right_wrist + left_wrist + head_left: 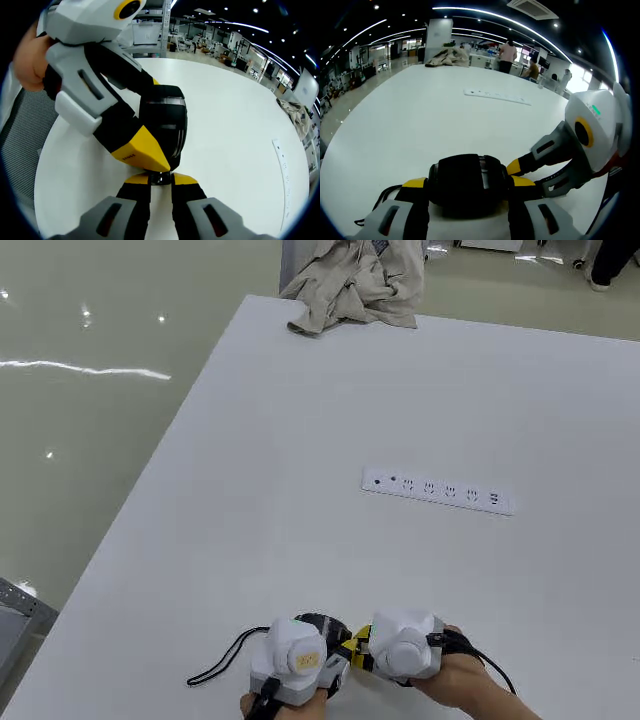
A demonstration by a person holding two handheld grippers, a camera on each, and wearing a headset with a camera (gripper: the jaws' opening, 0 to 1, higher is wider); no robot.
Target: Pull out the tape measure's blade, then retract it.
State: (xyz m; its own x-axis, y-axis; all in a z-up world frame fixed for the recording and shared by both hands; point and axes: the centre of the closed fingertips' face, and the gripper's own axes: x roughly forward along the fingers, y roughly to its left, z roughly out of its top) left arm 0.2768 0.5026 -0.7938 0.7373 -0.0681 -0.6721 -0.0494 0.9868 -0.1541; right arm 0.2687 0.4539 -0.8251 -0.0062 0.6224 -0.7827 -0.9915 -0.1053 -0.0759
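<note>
The black tape measure (322,624) lies at the near edge of the white table (300,460). My left gripper (318,640) is shut on its body; in the left gripper view the round black case (465,175) sits clamped between the yellow-tipped jaws of that gripper (468,183). My right gripper (352,647) meets it from the right. In the right gripper view the right gripper (160,178) is shut on the small metal blade tip at the case's mouth, with the case (167,120) just beyond. No length of blade shows. A black wrist cord (215,666) trails left.
A white power strip (437,491) lies mid-table, to the right and farther off. A beige garment (355,280) is heaped at the far edge. The table's left edge (150,470) drops to a shiny floor. People stand in the background (509,52).
</note>
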